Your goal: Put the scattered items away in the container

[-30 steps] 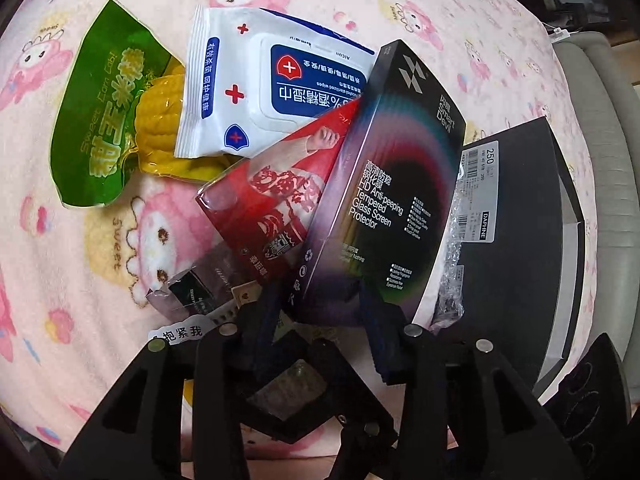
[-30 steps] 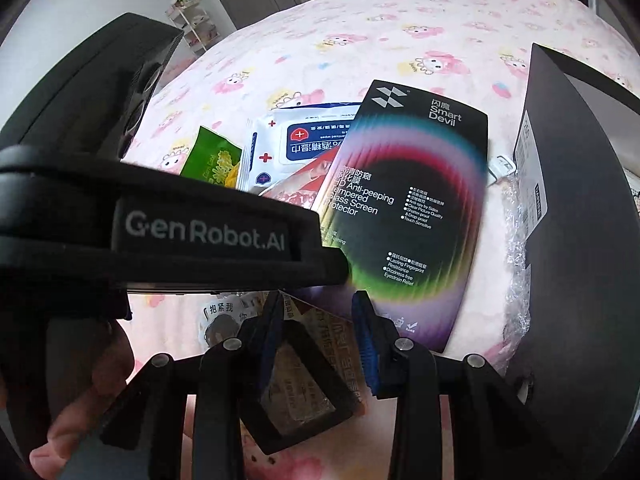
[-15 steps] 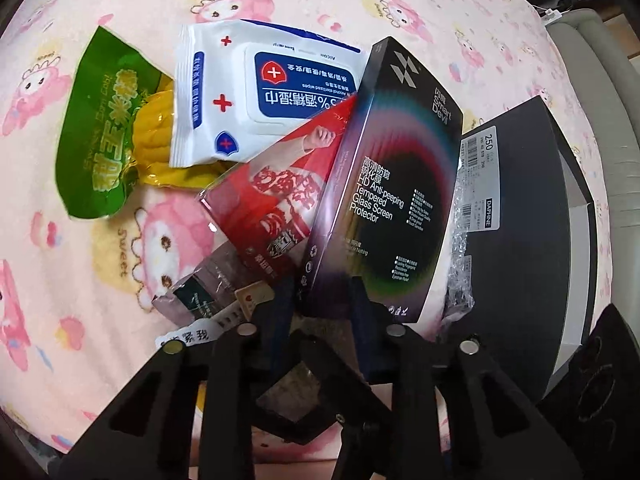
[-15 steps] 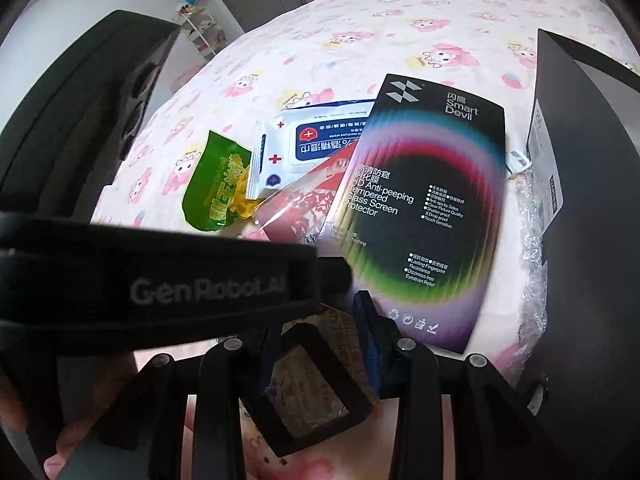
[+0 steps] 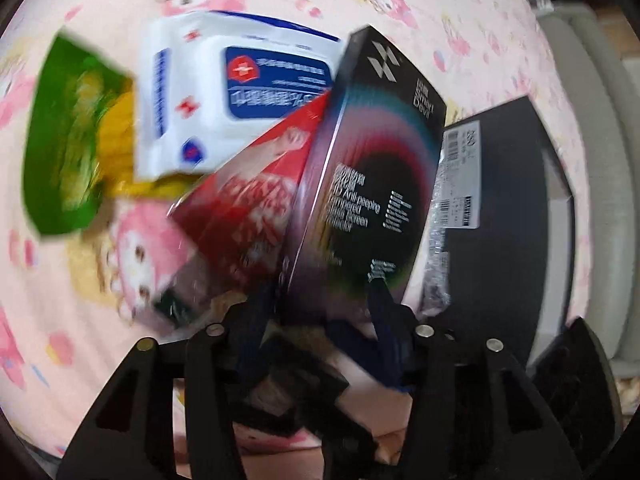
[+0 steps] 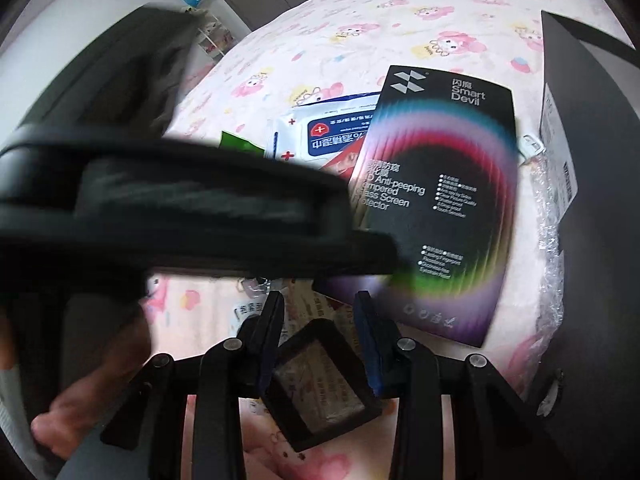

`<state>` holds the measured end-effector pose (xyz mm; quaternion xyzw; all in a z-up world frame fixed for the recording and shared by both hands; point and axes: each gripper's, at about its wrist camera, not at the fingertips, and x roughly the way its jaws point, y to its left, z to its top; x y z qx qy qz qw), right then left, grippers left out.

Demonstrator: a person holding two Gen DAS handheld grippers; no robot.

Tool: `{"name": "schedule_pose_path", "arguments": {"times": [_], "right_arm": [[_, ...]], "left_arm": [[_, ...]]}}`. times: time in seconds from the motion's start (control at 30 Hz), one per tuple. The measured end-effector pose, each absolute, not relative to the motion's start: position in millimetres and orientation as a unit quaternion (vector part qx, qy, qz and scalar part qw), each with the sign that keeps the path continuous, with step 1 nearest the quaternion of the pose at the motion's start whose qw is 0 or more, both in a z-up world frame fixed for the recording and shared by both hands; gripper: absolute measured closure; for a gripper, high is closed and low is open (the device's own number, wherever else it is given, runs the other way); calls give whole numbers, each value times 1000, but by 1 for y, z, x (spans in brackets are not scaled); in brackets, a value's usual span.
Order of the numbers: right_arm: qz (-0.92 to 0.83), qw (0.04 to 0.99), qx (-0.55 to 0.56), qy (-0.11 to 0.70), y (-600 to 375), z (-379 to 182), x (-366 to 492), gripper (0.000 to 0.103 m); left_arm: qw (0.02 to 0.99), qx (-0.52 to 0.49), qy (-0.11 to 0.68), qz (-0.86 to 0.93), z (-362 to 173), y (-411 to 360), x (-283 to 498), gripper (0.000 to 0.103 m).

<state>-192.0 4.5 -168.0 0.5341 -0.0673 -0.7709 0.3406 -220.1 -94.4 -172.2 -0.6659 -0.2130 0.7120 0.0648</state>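
Your left gripper (image 5: 320, 300), jaws opening, is straddling the screen-protector box (image 5: 372, 184)'s near edge, while your right gripper (image 6: 318, 320) is clamping a small black frame (image 6: 324, 384).

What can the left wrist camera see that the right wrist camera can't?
Only the left wrist view shows the whole green corn packet and most of the red packet, plus the grey padded edge beside the bed.

Only the right wrist view shows the room's white wall, a person's hand, and the left gripper's blurred black body crossing the picture.

Both show the pink cartoon blanket, the wet wipes pack, the black screen protector box and the dark container. The left gripper is opening around the box's near end.
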Motion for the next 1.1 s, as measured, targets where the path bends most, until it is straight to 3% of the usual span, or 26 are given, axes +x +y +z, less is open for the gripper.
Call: {"name": "schedule_pose_path", "arguments": {"times": [0.03,0.13,0.2,0.33,0.6,0.73,0.97,1.1], "right_arm": [[-769,341,536,-69,4,-170,-193,70],[-762,337,548,-74,2,-177,-196,70],[-758,336,553,-75,1,-181,-196,70],[-754,337,558,-82,1,-185,-196,70],[-749,311,578,-89,7,-190,-186,70],[-761,315,559,-99,10,-169,-184,70],[-784,314,534,-38,-32,-157,-204,70],[-798,256,546,-17,-12,-164,-225,70]], "left_arm": [[69,-667,-205,713,-173,-92,-224,52],[85,-665,-200,714,-175,-90,-231,76],[96,-664,-213,711,-178,-91,-229,79],[89,-645,-217,727,-168,-104,-220,103],[67,-644,-204,734,-163,-124,-197,102],[51,-618,-203,758,-145,-132,-191,81],[17,-574,-258,777,-123,-151,-191,76],[21,-577,-276,768,-132,-156,-207,68]]}}
